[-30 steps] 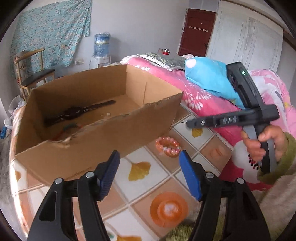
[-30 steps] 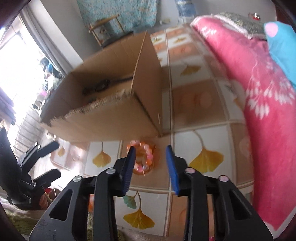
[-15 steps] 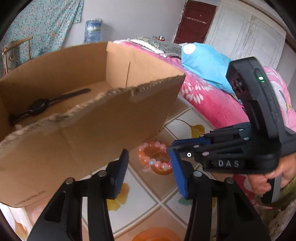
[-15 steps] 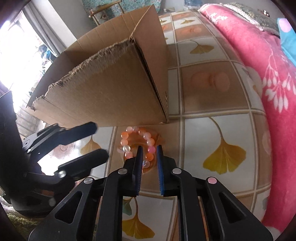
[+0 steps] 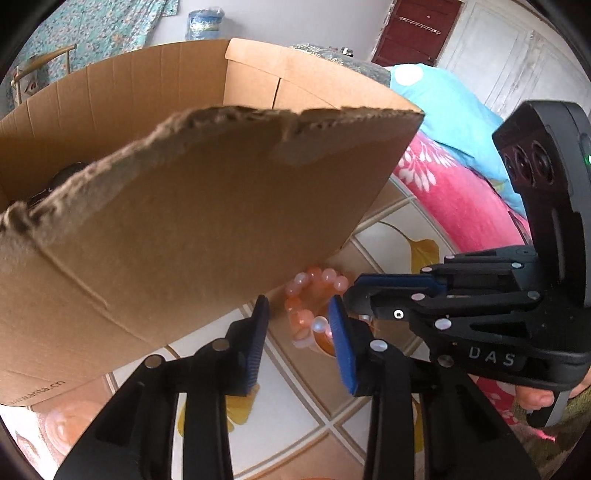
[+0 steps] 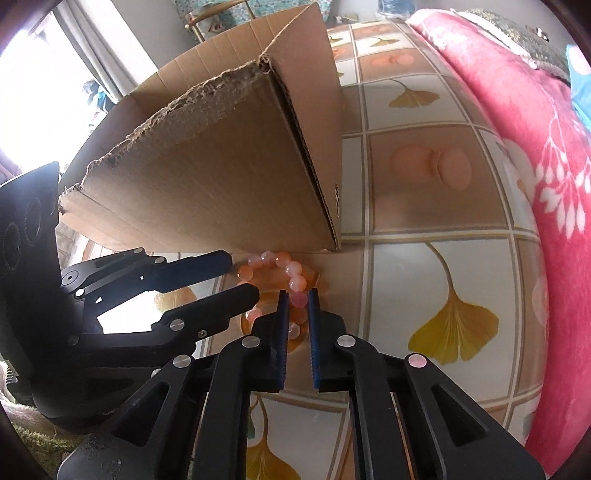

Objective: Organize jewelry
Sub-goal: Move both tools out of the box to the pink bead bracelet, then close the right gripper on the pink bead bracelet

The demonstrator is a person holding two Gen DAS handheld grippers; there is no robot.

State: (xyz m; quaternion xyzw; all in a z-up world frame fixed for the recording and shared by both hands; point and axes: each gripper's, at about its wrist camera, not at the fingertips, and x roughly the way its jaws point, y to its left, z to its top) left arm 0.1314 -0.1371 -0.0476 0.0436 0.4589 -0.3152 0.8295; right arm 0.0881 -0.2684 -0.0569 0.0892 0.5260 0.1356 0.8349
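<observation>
Closing both hand-held grippers on the bead bracelet (image 6: 286, 280) lying on the tiled floor (image 6: 424, 192) against the cardboard box (image 6: 221, 173).
We are pinching its near beads in the right hand-held gripper (image 6: 297, 312); our left hand-held gripper (image 5: 299, 325), narrowing but still gapped, is straddling its other side, crowded by the box wall. Only our left view is showing inside the box.

Around you: a tiled floor (image 6: 413, 192), cream and tan squares printed with yellow ginkgo leaves and peach motifs. To your right, a bed under a pink floral blanket (image 6: 546, 155), with a turquoise cushion (image 5: 447, 99) on top. Behind, a pale wall (image 5: 280, 22) hung with a blue flowered cloth (image 5: 92, 26); a water-dispenser bottle (image 5: 205, 24); a wooden chair (image 5: 33, 70); a dark red door (image 5: 417, 29) beside white panelled doors (image 5: 517, 62). Bright daylight enters from a window (image 6: 33, 85) on your left.
</observation>
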